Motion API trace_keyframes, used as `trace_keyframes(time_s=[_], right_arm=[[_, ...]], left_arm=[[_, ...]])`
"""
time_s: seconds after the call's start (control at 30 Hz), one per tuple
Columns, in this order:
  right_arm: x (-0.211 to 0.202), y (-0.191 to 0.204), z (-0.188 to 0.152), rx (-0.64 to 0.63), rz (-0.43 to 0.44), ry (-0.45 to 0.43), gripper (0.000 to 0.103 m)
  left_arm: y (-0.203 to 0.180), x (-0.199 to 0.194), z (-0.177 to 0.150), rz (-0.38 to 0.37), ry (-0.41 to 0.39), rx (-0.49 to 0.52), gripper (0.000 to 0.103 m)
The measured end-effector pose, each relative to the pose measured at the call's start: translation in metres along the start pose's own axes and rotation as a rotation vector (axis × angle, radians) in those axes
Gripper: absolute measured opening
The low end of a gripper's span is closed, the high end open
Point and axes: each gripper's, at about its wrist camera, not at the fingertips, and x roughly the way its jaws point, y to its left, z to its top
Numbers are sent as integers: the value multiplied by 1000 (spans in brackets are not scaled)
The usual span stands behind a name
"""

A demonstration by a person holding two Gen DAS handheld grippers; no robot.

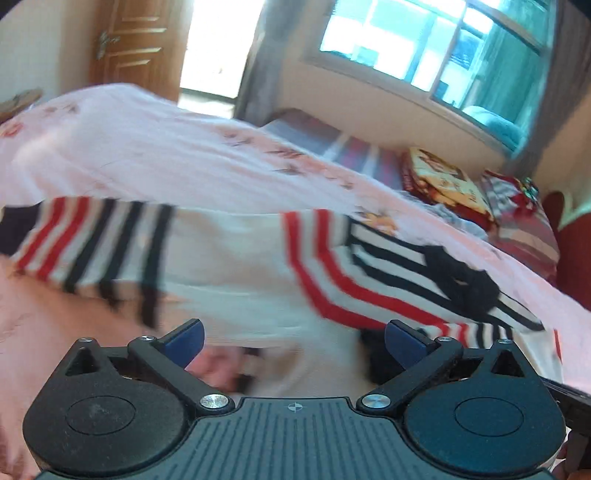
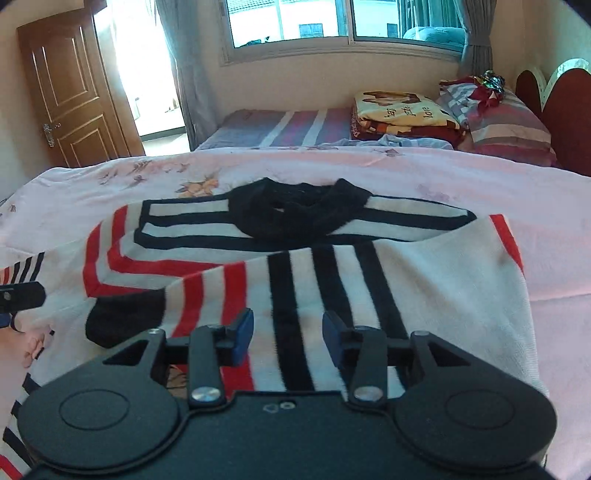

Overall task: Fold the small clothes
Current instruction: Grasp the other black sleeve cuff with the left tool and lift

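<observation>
Nearest, the left gripper (image 1: 293,341) has its fingers spread wide with nothing between them. The right gripper (image 2: 288,338) is partly open above the cloth, gripping nothing. Just beyond lies a small striped sweater (image 2: 332,280) on a pink bedsheet (image 2: 443,173), one sleeve (image 2: 207,295) folded across its body. The fold looks barely begun; the other sleeve and the body seem left. Farther off, a pillow (image 2: 509,129) and window (image 2: 314,18).

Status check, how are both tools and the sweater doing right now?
Left tool wide open, empty. Right tool part open over the sweater, not pinching. Sleeve folded across the body, collar far side. Nothing in the way.
</observation>
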Motion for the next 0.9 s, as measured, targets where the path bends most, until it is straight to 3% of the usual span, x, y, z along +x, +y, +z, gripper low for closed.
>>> trace_keyframes(time_s=[0.23, 0.27, 0.3, 0.4, 0.43, 0.57, 0.67, 0.8, 0.83, 0.9], right_arm=[[5, 53, 1, -10, 71, 7, 43], [6, 59, 0, -14, 74, 9, 44], [7, 65, 0, -18, 76, 11, 45], [11, 78, -2, -28, 75, 18, 46], [12, 82, -2, -29, 74, 21, 46], [20, 90, -2, -30, 60, 26, 46], [27, 92, -2, -21, 43, 32, 46], [36, 93, -2, -16, 17, 34, 46], [38, 93, -2, -18, 10, 33, 46], [40, 94, -2, -26, -3, 31, 46]], left_arm=[[138, -8, 9, 107, -2, -299, 102], [157, -7, 9, 114, -3, -354, 99], [174, -6, 8, 115, -1, -404, 85], [216, 5, 6, 92, 21, -529, 63], [226, 9, 5, 86, 20, -556, 62], [246, 24, 6, 28, -26, -641, 64], [245, 39, 20, 1, -54, -646, 81], [245, 60, 36, 10, -91, -643, 78], [244, 63, 40, 17, -96, -648, 72], [247, 71, 42, 15, -66, -679, 9]])
